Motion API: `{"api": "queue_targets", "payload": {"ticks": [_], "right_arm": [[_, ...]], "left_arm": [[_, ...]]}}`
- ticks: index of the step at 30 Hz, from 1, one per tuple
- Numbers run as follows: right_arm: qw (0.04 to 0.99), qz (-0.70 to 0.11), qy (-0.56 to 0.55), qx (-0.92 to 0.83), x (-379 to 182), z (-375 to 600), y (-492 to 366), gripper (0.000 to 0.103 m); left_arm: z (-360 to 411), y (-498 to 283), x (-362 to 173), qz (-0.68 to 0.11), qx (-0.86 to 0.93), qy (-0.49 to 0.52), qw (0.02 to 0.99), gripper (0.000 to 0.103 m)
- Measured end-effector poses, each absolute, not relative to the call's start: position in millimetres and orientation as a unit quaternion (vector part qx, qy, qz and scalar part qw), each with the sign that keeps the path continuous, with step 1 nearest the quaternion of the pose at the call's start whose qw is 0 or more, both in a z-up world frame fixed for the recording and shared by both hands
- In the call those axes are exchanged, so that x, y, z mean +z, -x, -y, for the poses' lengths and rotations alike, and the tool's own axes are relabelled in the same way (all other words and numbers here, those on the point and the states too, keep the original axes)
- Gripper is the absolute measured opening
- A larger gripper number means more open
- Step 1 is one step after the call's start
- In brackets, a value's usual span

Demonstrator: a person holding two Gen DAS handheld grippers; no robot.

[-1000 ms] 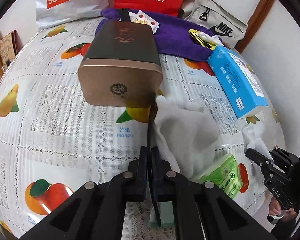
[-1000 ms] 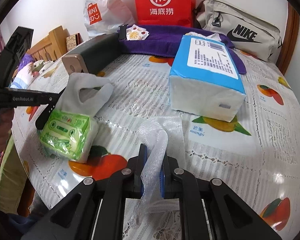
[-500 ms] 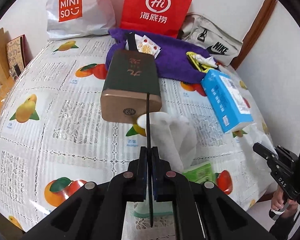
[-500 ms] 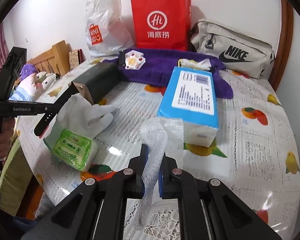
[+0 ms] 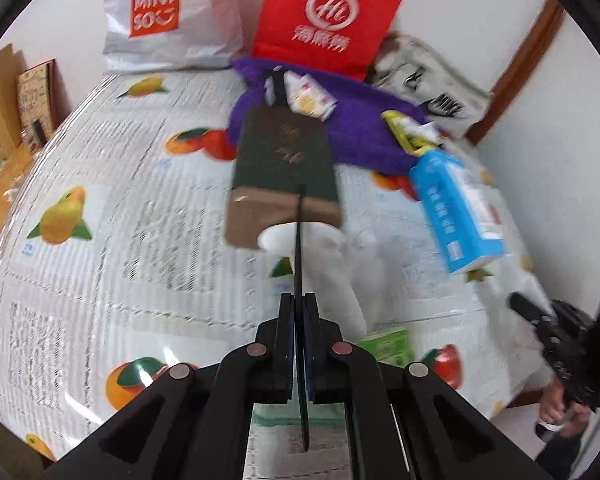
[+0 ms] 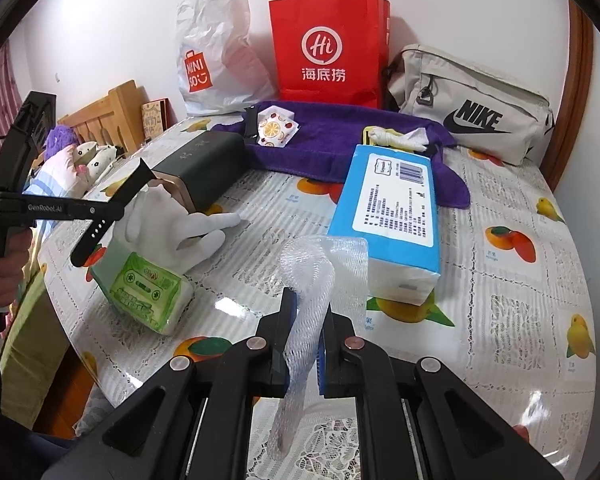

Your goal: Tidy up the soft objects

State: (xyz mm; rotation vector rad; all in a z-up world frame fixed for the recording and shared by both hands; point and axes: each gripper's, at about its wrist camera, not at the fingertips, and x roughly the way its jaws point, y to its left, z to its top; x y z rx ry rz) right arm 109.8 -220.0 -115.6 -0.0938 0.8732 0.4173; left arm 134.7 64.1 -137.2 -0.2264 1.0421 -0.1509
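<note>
My left gripper (image 5: pixel 299 304) is shut on a thin black strap (image 5: pixel 299 240), which shows edge-on between its pads. In the right wrist view that strap (image 6: pixel 100 224), with a row of holes, hangs slanted above a white glove (image 6: pixel 172 228) and a green tissue pack (image 6: pixel 144 284). My right gripper (image 6: pixel 306 304) is shut on a white foam net sleeve (image 6: pixel 312 276), held clear of the tablecloth. The sleeve curls up ahead of the jaws and dangles below them. The glove (image 5: pixel 332 268) lies just beyond the left gripper.
A blue tissue pack (image 6: pixel 392 216) lies right of centre, and a dark green and gold box (image 6: pixel 204 164) lies behind the glove. At the back, a purple towel (image 6: pixel 340 136) carries small packets. A red paper bag (image 6: pixel 324 52), a white plastic bag (image 6: pixel 212 56) and a grey bag (image 6: pixel 472 108) lean on the wall.
Both grippers have risen from the table with their loads, the strap and the foam net sleeve. The table now looks farther away in both views.
</note>
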Motion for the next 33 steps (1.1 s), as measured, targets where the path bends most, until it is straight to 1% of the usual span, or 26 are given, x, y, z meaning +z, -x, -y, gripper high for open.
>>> {"api": "queue_targets", "payload": {"ticks": [6,12,15,23,33], "right_arm": [[0.878,-0.430,0.050,0.203,-122,214,-110,0.009],[0.873,-0.444,0.052,0.196,-130,213,-112,0.009],[0.872,-0.446,0.053,0.194,-130,212,-114,0.009],[0.884,-0.420,0.050,0.200,-109,214,-120,0.009],[0.898,-0.393,0.049,0.191,-87,223,-152,0.009]], "left_arm": [[-66,-142,-162,-0.509,-0.054,0.094,0.854,0.005],[-71,-149,-163,-0.507,-0.044,0.100,0.855,0.005],[-75,-147,-156,-0.496,-0.062,0.116,0.858,0.005],[-76,-146,-130,-0.472,-0.071,0.116,0.871,0.004],[-69,-168,-102,-0.453,-0.074,0.104,0.882,0.004]]}}
